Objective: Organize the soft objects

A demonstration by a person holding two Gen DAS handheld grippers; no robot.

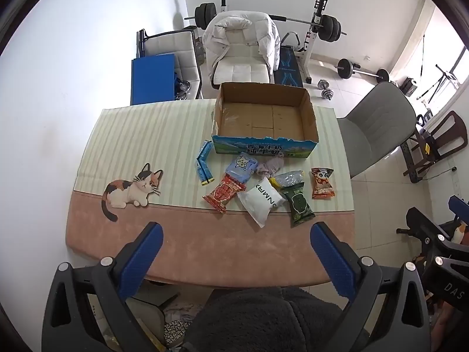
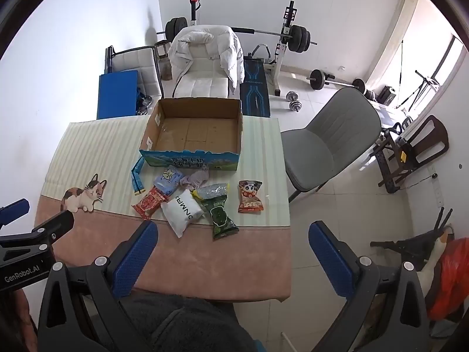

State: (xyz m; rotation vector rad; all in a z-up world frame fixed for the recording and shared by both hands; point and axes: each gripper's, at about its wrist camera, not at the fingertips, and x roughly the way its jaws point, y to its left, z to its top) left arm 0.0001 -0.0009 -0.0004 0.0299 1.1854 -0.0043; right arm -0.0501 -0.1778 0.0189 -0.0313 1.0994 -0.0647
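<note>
A grey chair point(image 2: 331, 135) stands off the table's point(image 1: 205, 252) right side, a weight bench point(image 1: 310, 29) behind; nothing lies between me and the packets; my left gripper point(image 1: 236, 249) and right gripper point(image 2: 231, 248) both gape wide, holding nothing, hovering near the table's front edge; the white pouch point(image 1: 262, 202), green packet point(image 1: 297, 204) and red packet point(image 1: 224, 192) lie ahead, before the open cardboard box point(image 1: 263, 146).
</note>
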